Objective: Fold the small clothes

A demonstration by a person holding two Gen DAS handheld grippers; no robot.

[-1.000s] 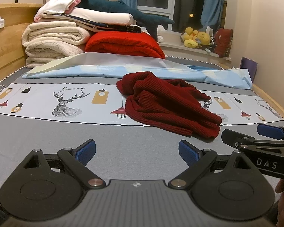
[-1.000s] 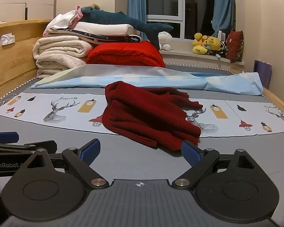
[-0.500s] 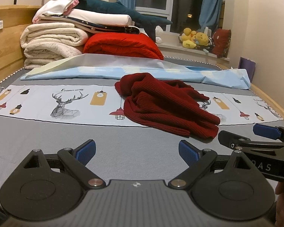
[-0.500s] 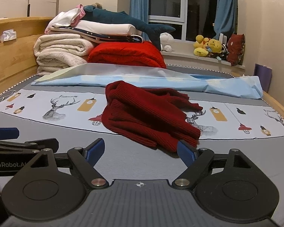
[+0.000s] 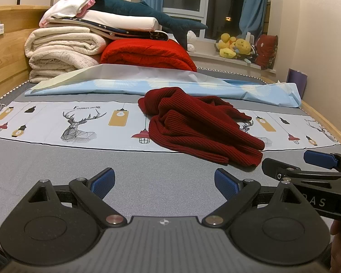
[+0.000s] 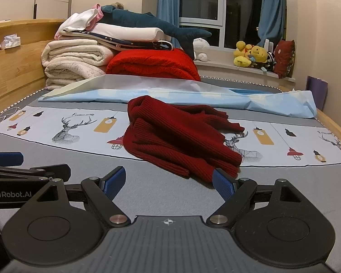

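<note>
Loosely crumpled red sweater (image 6: 181,138) on bed (image 6: 147,195); both grippers empty.

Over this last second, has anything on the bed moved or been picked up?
Hardly anything. The right gripper closed its jaws a touch, nothing between them; it remains wide open. The left gripper stays open and empty. The red sweater lies crumpled on the bed, untouched.

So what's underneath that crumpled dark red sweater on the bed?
The dark red sweater lies on the deer-print sheet, its near edge over the grey bedding. Anything beneath its folds is covered.
</note>
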